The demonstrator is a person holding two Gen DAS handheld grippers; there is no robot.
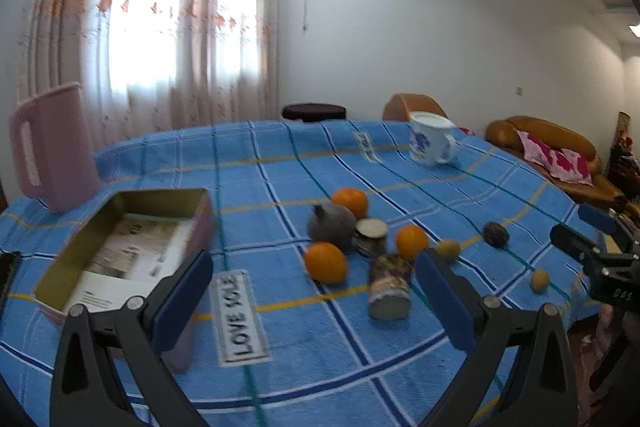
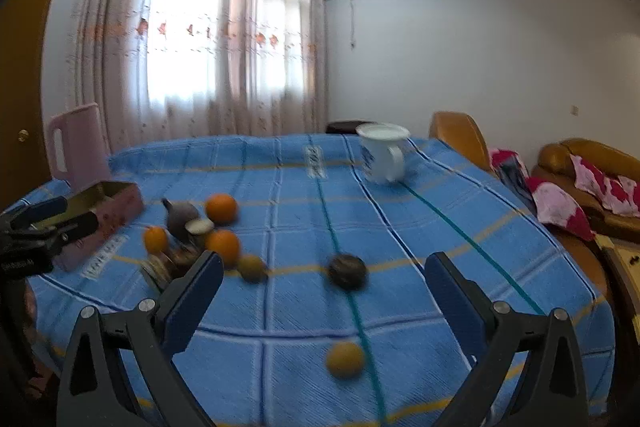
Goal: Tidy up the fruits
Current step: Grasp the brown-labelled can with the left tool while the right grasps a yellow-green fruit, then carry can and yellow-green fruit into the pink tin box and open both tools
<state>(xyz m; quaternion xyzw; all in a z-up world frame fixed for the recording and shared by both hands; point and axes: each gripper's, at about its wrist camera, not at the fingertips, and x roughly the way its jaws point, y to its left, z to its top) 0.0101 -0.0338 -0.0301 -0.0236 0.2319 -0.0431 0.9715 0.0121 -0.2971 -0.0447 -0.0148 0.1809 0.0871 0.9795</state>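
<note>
Three oranges (image 1: pixel 326 262) (image 1: pixel 350 201) (image 1: pixel 411 241) lie around a grey-purple fruit (image 1: pixel 331 225) mid-table. Two small yellow fruits (image 1: pixel 448 250) (image 1: pixel 539 281) and a dark round fruit (image 1: pixel 496 234) lie to the right. An open pink tin box (image 1: pixel 120 247) holding papers sits at the left. My left gripper (image 1: pixel 314 291) is open and empty above the tablecloth, short of the oranges. My right gripper (image 2: pixel 324 291) is open and empty, with the dark fruit (image 2: pixel 347 271) ahead and a yellow fruit (image 2: pixel 345 359) between its fingers' reach.
Two jars (image 1: pixel 390 287) (image 1: pixel 371 235) sit among the oranges. A pink pitcher (image 1: pixel 54 147) stands at the back left, a white mug (image 1: pixel 430 143) at the back right. The blue checked tablecloth (image 1: pixel 280 163) covers the table. A sofa (image 1: pixel 560 155) stands to the right.
</note>
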